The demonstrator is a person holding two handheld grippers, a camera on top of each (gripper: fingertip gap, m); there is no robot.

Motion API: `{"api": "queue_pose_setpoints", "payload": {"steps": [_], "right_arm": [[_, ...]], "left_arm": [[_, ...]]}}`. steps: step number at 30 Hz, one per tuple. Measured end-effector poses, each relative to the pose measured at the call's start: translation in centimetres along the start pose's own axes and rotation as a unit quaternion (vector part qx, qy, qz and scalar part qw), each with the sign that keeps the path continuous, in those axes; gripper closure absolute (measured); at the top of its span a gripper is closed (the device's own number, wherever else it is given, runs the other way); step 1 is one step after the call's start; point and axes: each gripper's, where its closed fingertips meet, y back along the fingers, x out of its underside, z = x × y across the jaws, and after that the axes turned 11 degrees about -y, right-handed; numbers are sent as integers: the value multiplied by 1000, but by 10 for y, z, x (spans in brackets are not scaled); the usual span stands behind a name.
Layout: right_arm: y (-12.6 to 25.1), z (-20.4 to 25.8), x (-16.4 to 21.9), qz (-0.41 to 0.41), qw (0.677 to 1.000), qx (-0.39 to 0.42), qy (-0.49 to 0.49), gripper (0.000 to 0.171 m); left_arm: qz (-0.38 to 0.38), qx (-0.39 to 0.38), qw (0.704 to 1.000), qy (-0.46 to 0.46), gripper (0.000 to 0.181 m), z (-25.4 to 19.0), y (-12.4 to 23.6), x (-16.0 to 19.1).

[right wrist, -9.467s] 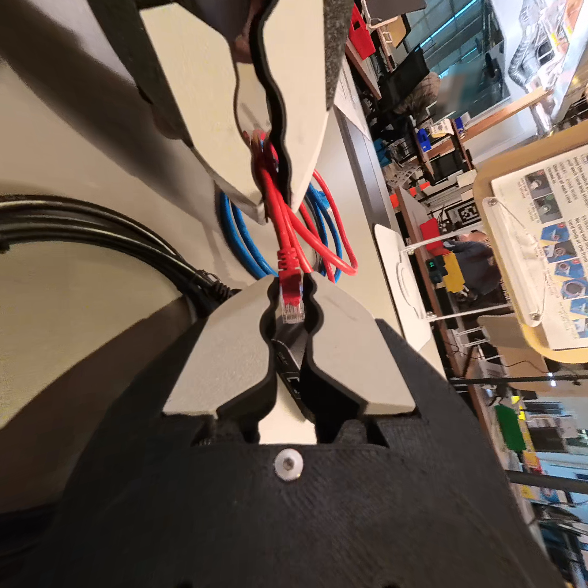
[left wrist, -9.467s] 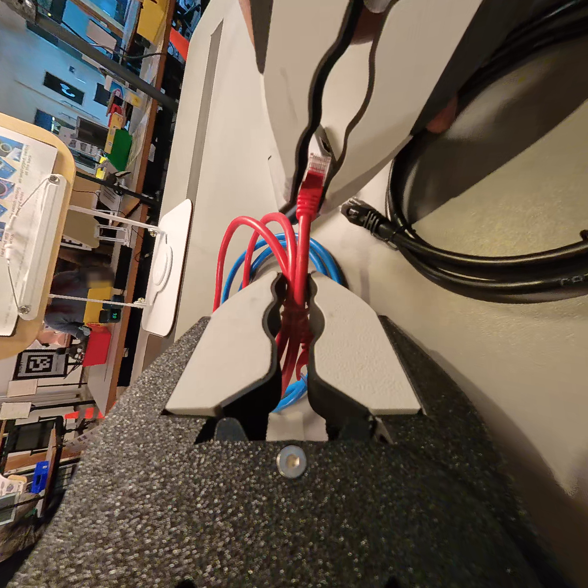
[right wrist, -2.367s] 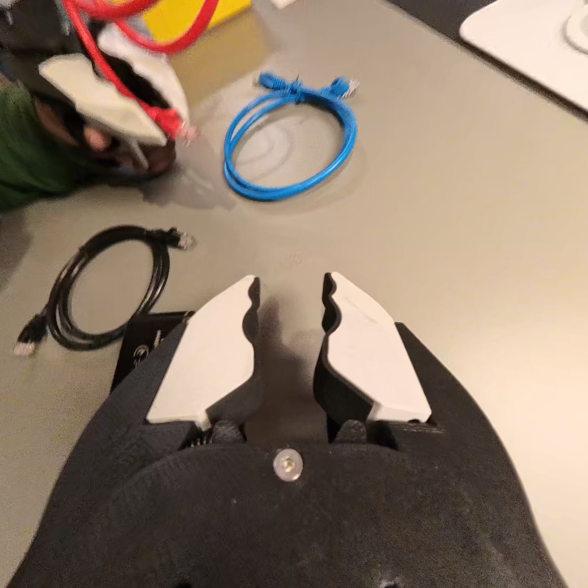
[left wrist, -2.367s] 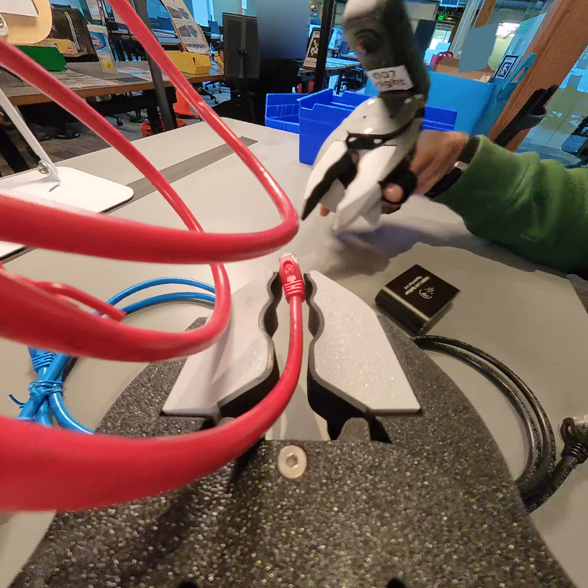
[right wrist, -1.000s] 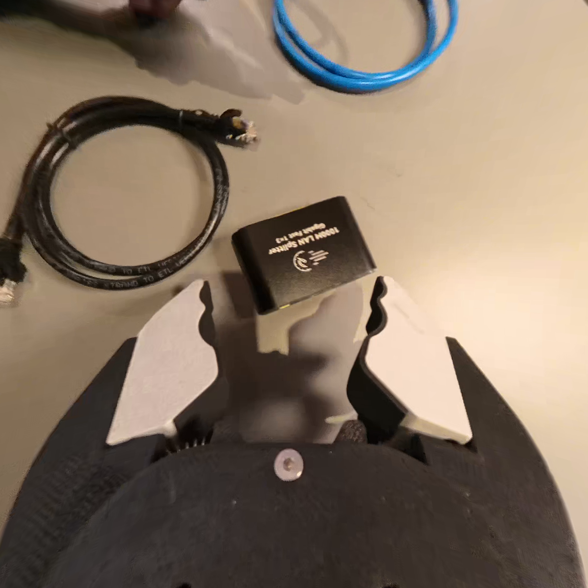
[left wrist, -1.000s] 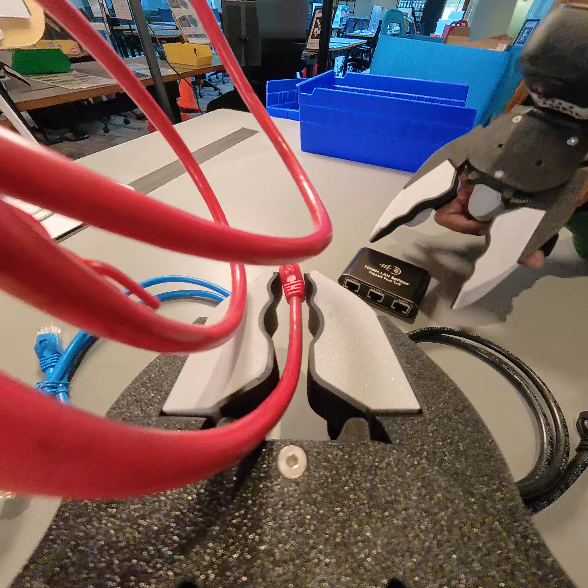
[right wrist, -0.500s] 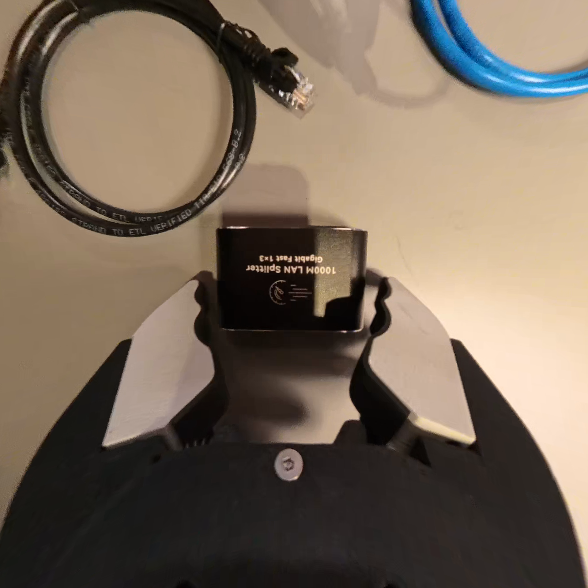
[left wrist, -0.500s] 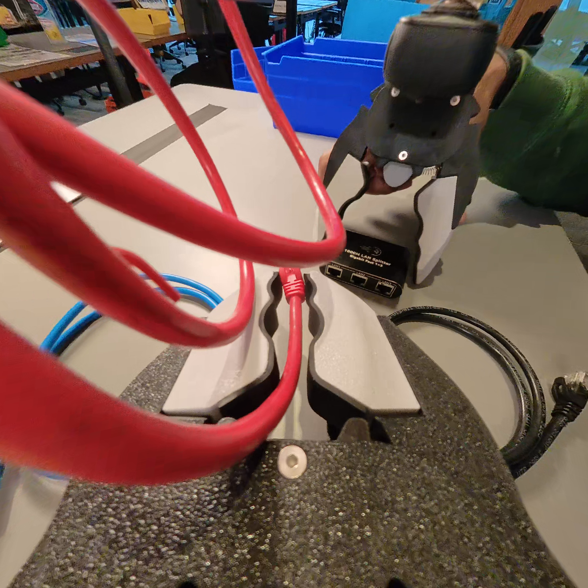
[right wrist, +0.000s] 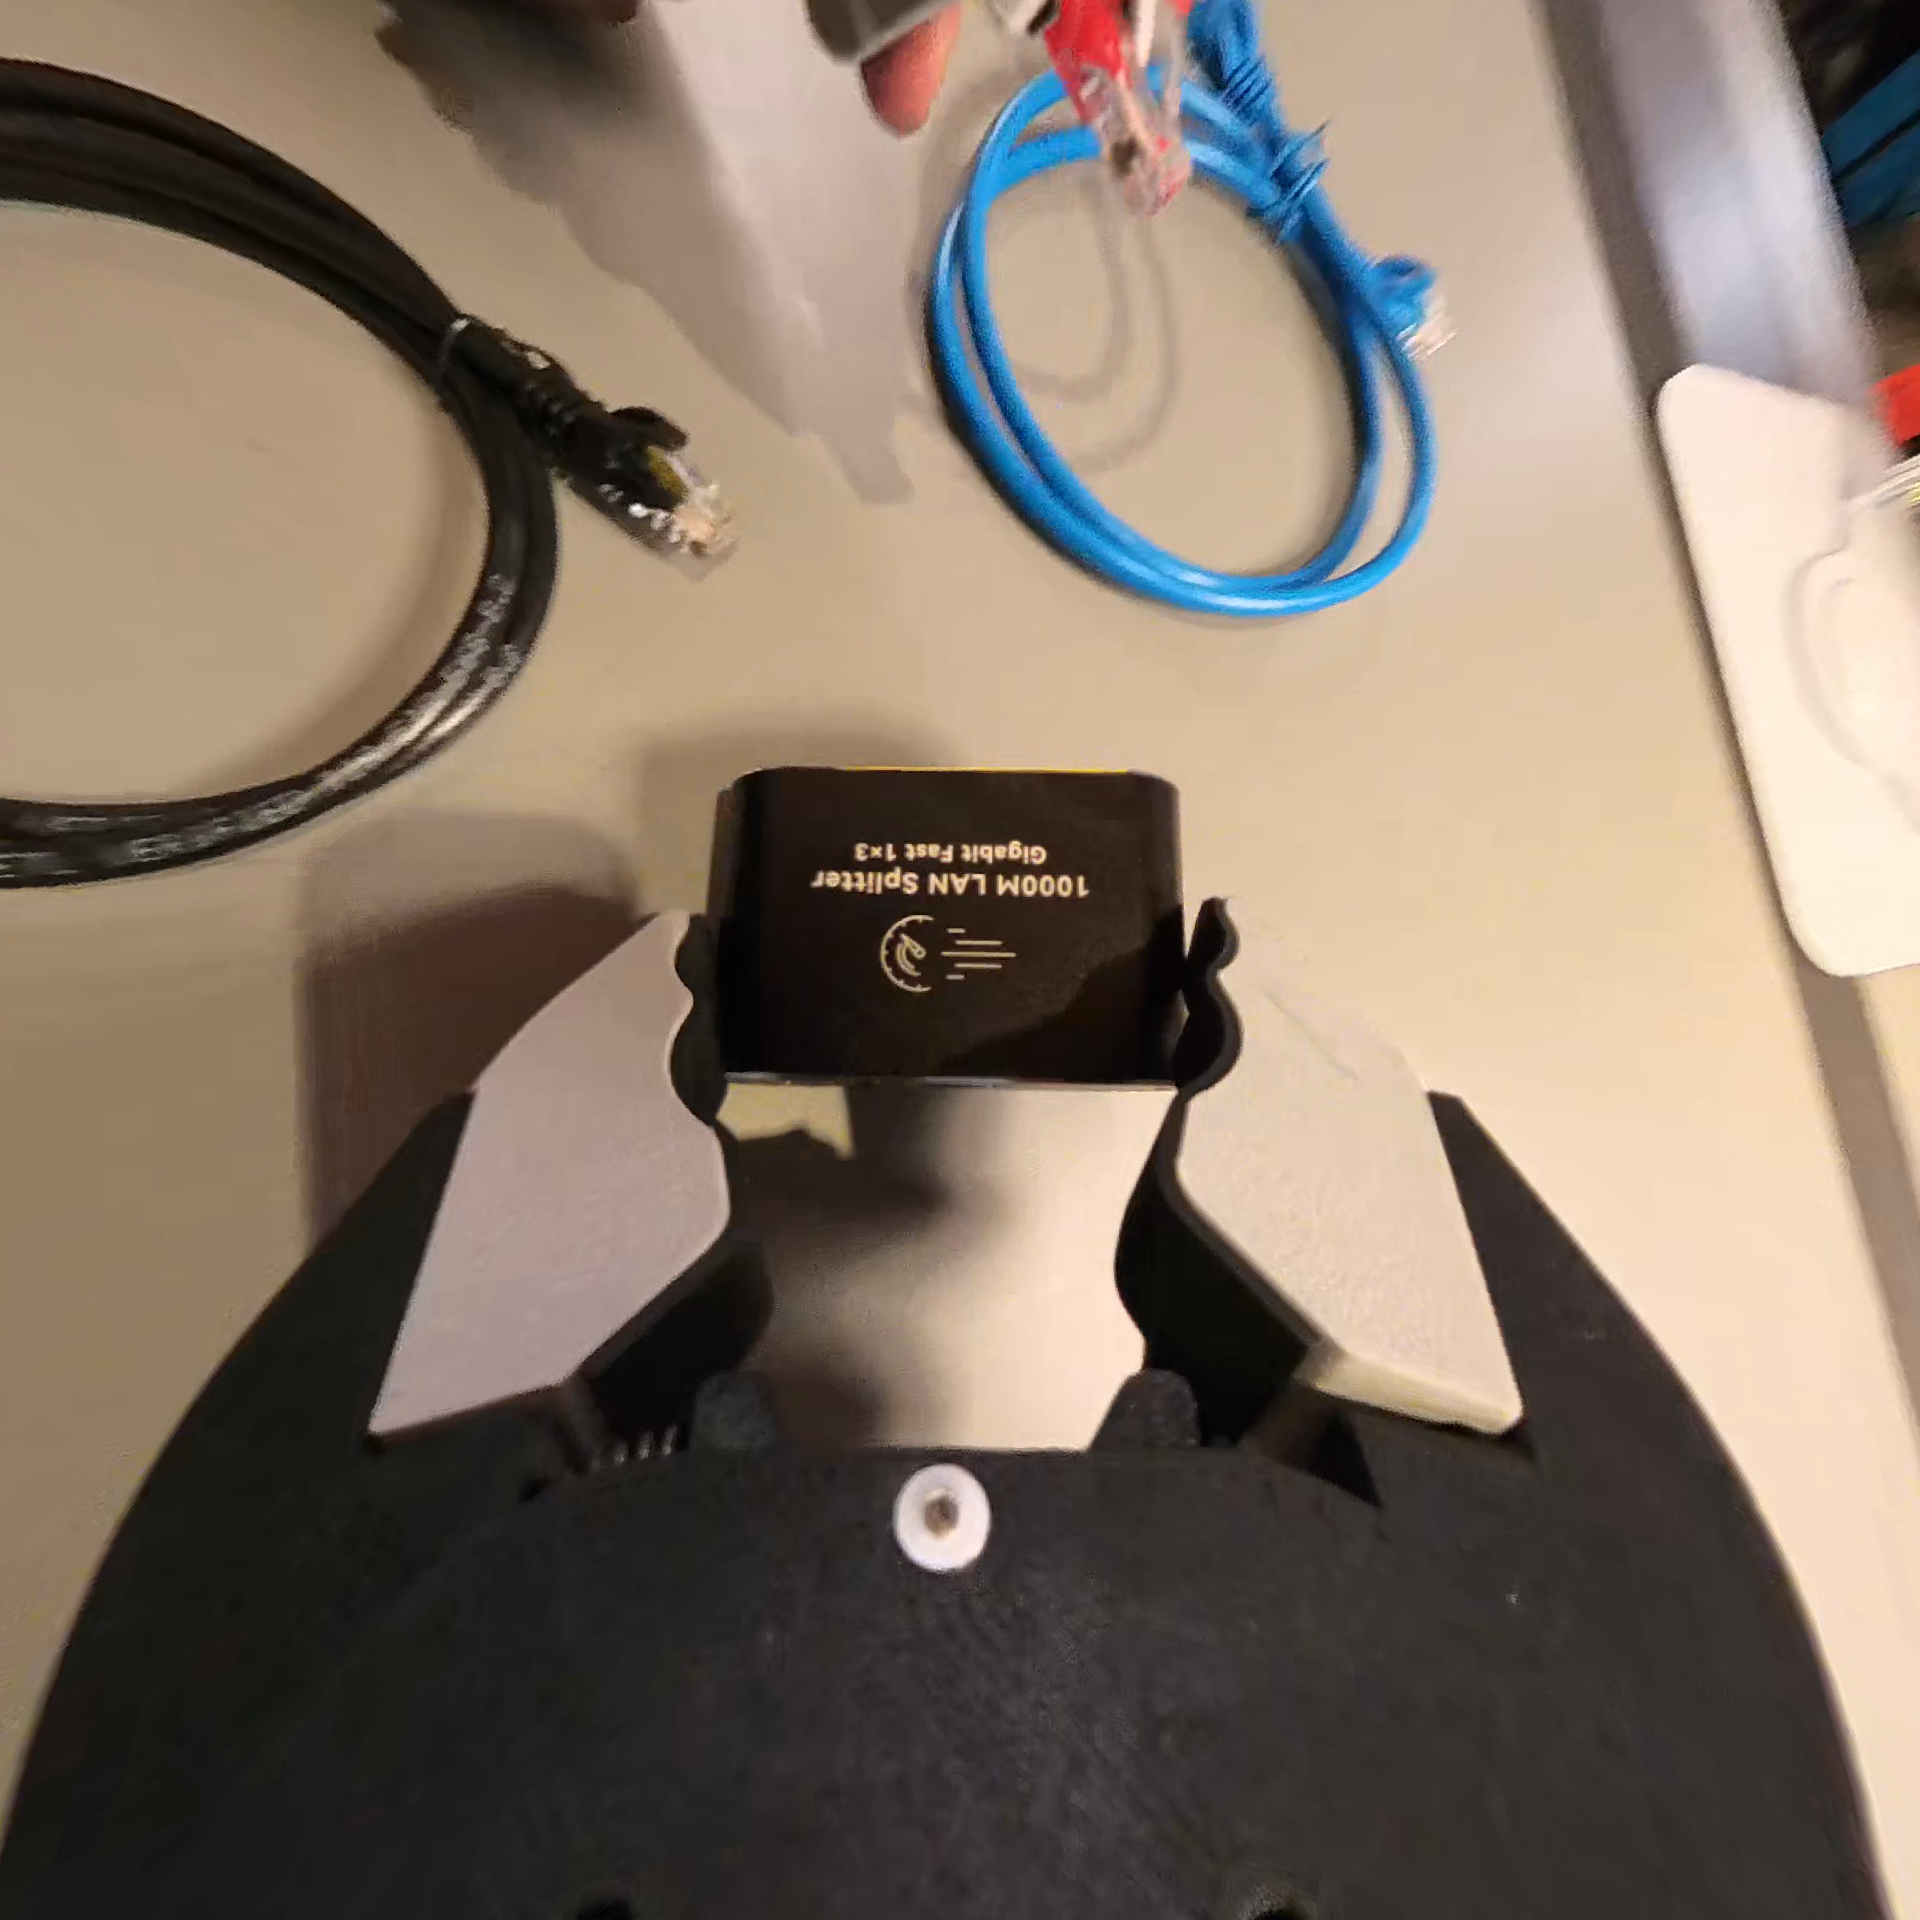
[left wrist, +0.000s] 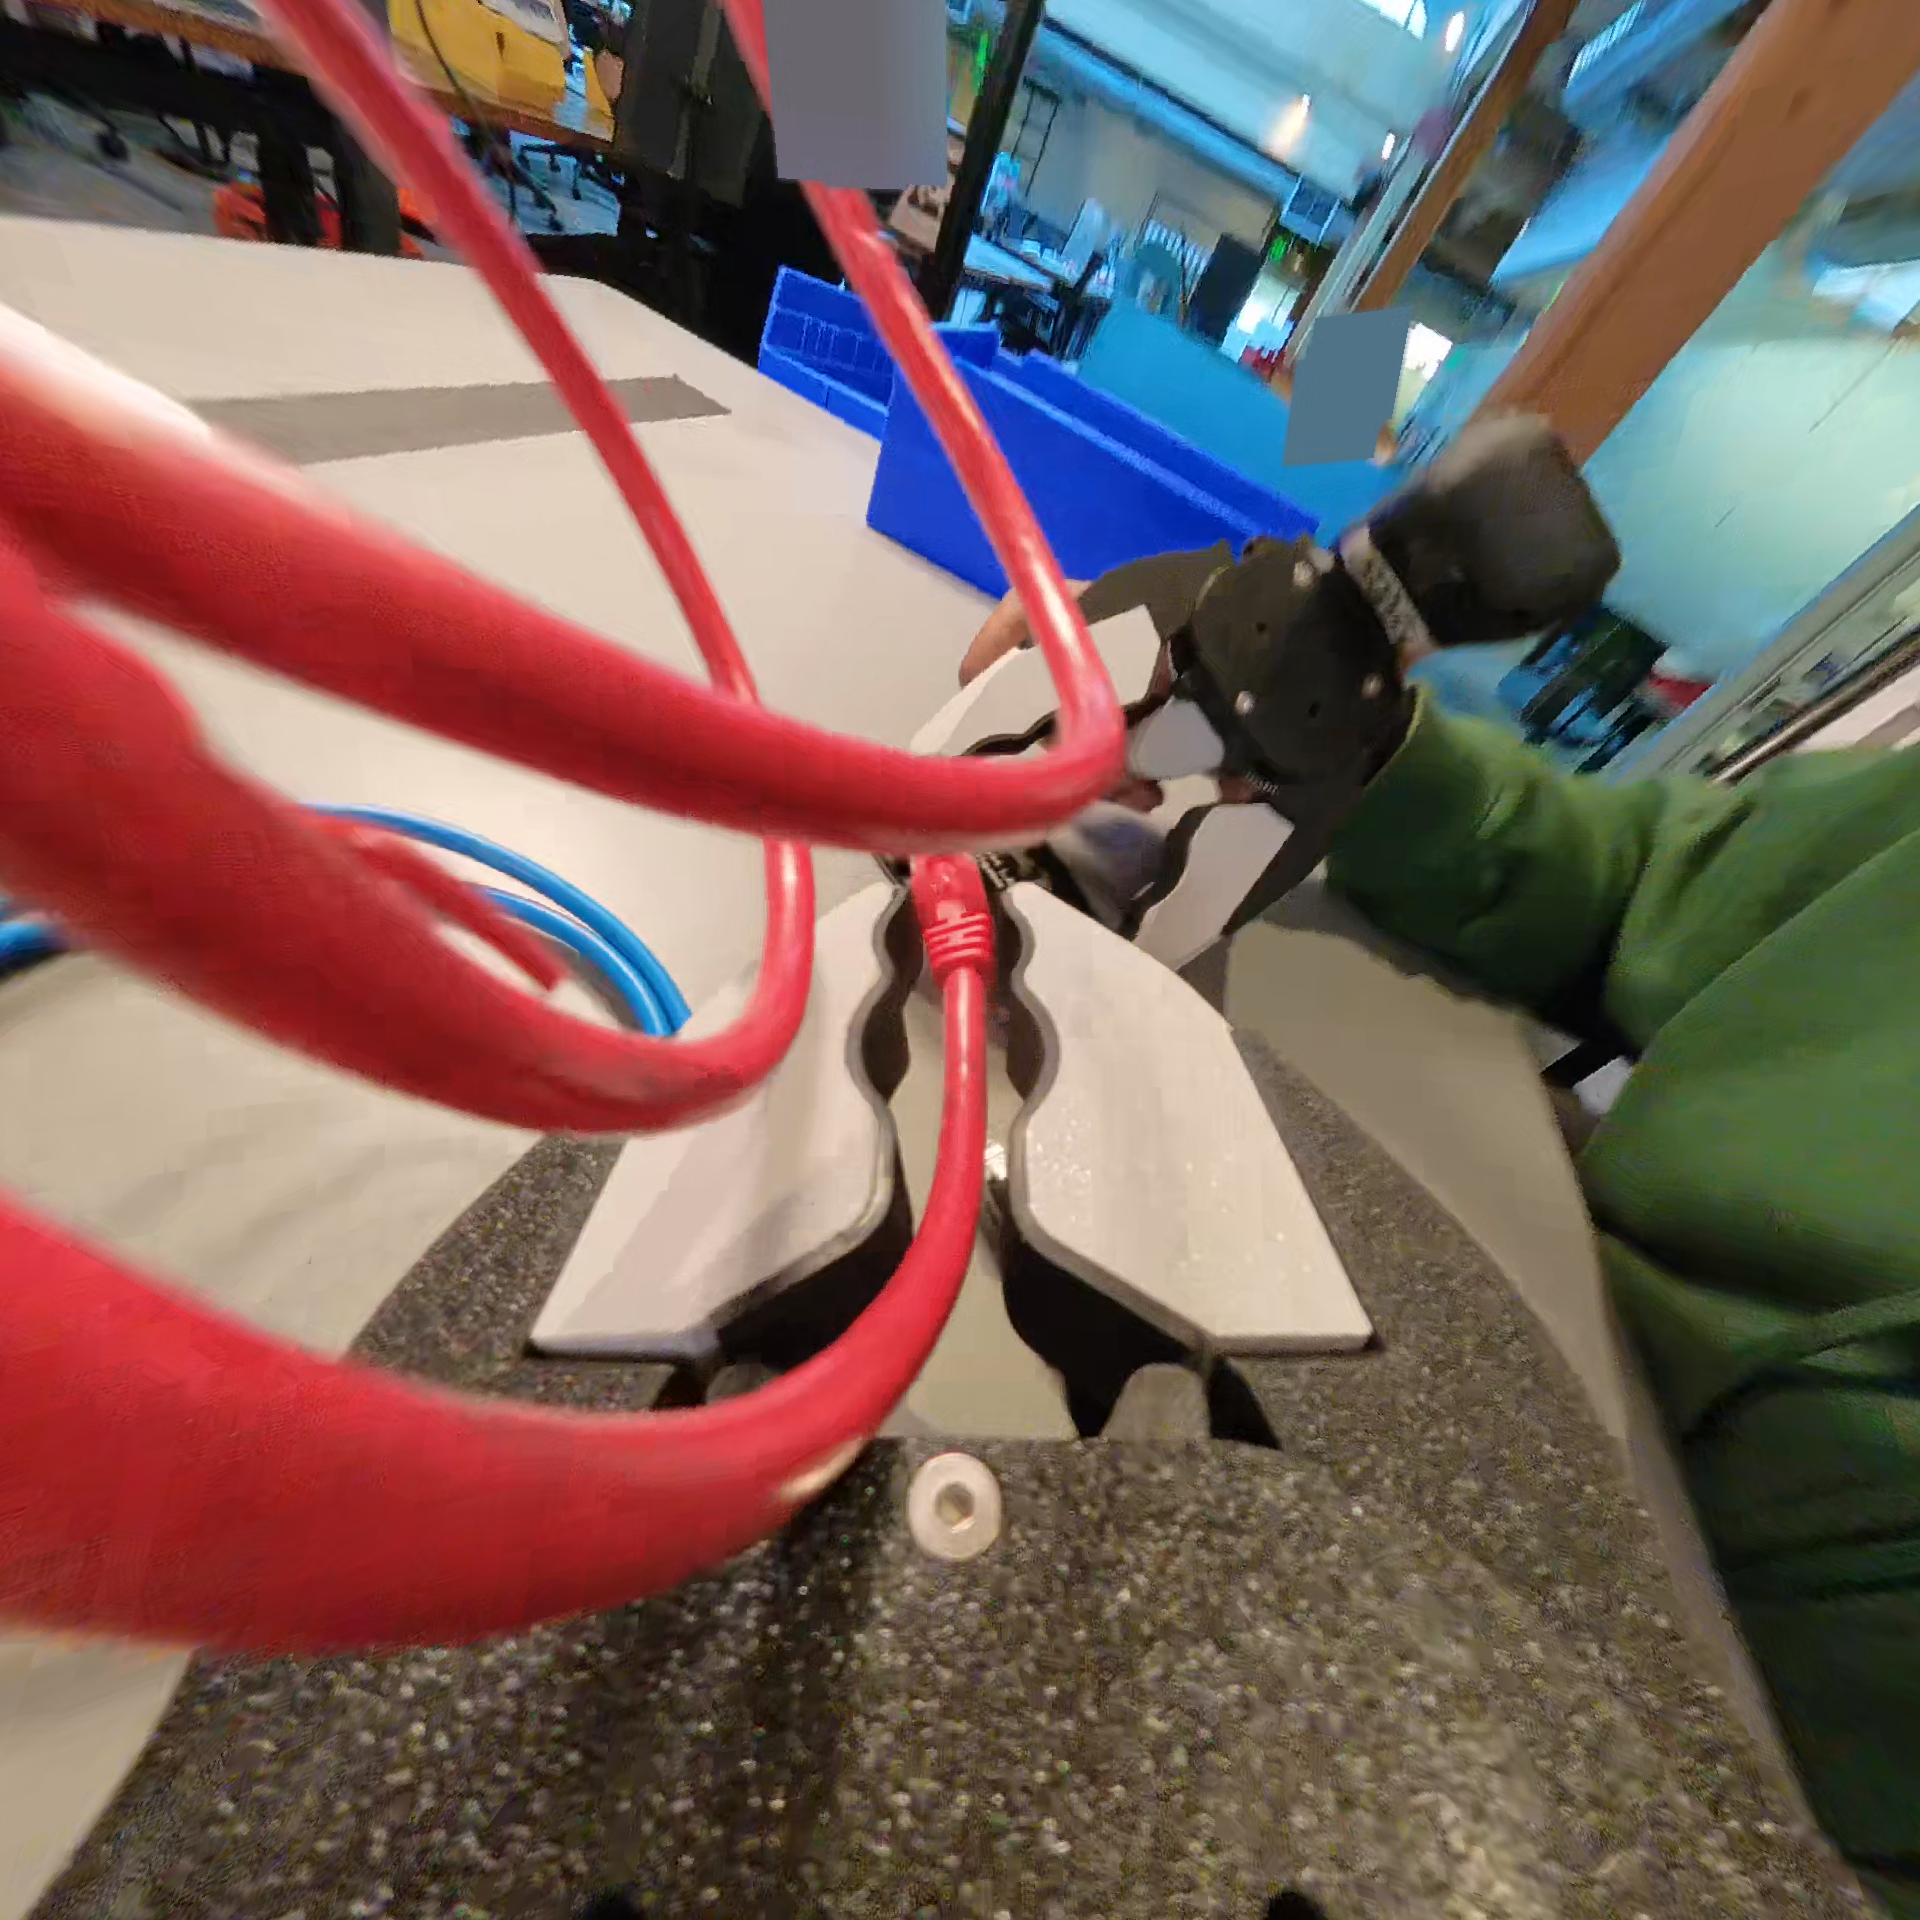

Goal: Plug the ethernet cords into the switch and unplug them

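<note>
My left gripper (left wrist: 951, 914) is shut on a red ethernet cord (left wrist: 961, 1091), with its plug (left wrist: 951, 909) sticking out past the fingertips. The cord's loops hang across the left of this view. The plug points at the black switch, mostly hidden behind it. My right gripper (right wrist: 948, 997) is shut on the black switch (right wrist: 945, 914), one finger on each short side. In the right wrist view the red plug (right wrist: 1127, 125) is at the top, apart from the switch. The right gripper also shows in the left wrist view (left wrist: 1174, 810), just beyond the red plug.
A coiled black ethernet cord (right wrist: 488, 623) lies left of the switch, its plug (right wrist: 665, 499) free. A coiled blue cord (right wrist: 1195, 561) lies beyond it on the right. A white pad (right wrist: 1787, 675) is at the table's right. Blue bins (left wrist: 1039, 468) stand at the back. Spacing between my two grippers at the tips: around 11 cm.
My right gripper has moved over the switch and shut on its sides. My left gripper has carried the red plug closer, in line with the switch.
</note>
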Motion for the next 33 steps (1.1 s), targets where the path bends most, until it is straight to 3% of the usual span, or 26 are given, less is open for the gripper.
{"api": "queue_pose_setpoints", "payload": {"steps": [1,7,15,24,33], "right_arm": [[0,-5,-3,-12,1000,24,15,85],[1,-19,-19,-65,977,142,142,84],[3,-2,-40,-95,914,230,320,85],[12,7,-60,-136,852,302,404,85],[17,7,-64,-150,789,345,485,85]], "left_arm": [[-10,5,1000,26,167,1,0,-1],[-54,30,985,160,167,7,1,-3],[-55,50,977,199,167,0,-2,-1],[-63,114,947,293,167,-19,-8,0],[-56,152,933,321,167,-31,-9,1]]}}
